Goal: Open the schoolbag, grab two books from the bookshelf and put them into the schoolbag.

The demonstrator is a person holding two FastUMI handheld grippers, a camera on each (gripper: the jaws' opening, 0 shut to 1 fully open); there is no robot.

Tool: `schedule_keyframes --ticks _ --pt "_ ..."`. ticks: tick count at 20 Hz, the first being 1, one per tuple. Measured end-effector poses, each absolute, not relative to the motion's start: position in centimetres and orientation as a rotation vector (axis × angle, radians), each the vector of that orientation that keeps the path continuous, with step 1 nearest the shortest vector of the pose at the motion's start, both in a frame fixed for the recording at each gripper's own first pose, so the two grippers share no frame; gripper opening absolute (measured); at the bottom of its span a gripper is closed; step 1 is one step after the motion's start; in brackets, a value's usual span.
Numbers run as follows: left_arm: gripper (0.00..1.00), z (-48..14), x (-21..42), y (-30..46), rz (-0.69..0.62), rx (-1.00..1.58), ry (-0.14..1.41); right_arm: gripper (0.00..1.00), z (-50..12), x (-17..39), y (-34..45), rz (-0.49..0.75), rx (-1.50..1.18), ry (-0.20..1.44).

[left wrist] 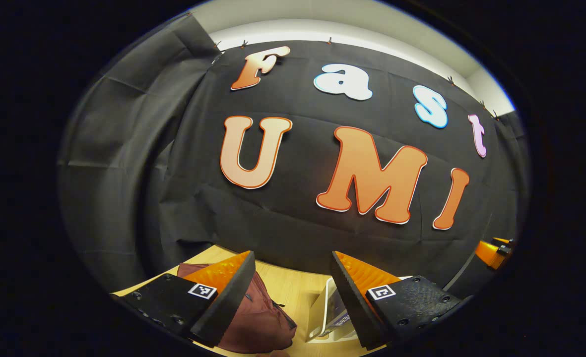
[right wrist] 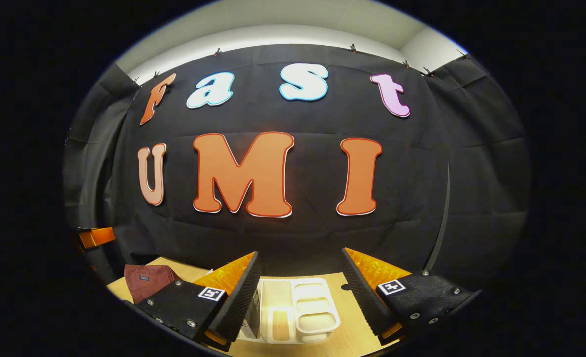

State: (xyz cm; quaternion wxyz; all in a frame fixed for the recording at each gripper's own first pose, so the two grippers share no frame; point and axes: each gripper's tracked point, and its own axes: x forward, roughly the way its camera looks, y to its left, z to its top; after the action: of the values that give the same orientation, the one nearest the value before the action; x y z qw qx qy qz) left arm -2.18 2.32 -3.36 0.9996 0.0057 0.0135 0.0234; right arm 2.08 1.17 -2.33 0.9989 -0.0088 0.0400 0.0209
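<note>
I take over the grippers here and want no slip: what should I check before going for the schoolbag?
1. Left gripper open, nothing held: ok.
2. Right gripper open, nothing held: ok.
3. Schoolbag on the table, below the left gripper: ok.
4. Schoolbag opened: cannot tell; only part of it shows.
5. White bookshelf ahead of the right gripper: ok.
6. Two books ready in the bookshelf: cannot tell; the fingers hide most of that side.

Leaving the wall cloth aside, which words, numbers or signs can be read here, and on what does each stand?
No text is readable.
Print on the book: too blurred.
Patch on the schoolbag: too small.
Square tags: coded patterns, no words.
</note>
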Motion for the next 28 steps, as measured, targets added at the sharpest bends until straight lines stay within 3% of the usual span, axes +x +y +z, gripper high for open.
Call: schedule_keyframes --ticks 1,2,5,16,17,22,26,27,28 --pt "0.94 -3.2 -2.7 3.1 0.075 0.049 0.017 1.00 -2.3 2.0 1.3 0.046 -0.009 0.082" --pt "0.94 -2.8 -3.1 3.9 0.106 0.100 0.000 0.95 -2.3 2.0 1.5 0.058 0.002 0.081" --pt "0.95 -2.4 -4.5 4.5 0.175 0.199 -0.013 0.95 -2.1 1.8 2.3 0.101 0.052 0.090" --pt "0.95 -2.0 -4.6 2.9 0.102 0.173 -0.033 0.95 -2.0 0.6 2.3 0.088 0.063 0.103" --pt "0.95 -1.8 -4.7 3.0 0.095 0.169 -0.033 1.00 -2.1 0.6 2.2 0.082 0.060 0.106" --pt "0.95 -1.7 -4.8 3.2 0.071 0.210 -0.032 0.96 -2.4 0.3 2.2 0.069 0.057 0.121" --pt "0.94 -3.5 -4.6 4.4 0.092 0.323 0.023 0.96 -3.4 0.1 2.4 0.066 0.036 0.147" --pt "0.95 -4.6 -4.6 4.2 0.083 0.335 0.039 1.00 -3.8 0.0 2.4 0.067 0.032 0.156" --pt "0.95 -5.9 -4.6 4.4 0.080 0.350 0.058 0.96 -4.1 -0.1 2.3 0.065 0.032 0.165"
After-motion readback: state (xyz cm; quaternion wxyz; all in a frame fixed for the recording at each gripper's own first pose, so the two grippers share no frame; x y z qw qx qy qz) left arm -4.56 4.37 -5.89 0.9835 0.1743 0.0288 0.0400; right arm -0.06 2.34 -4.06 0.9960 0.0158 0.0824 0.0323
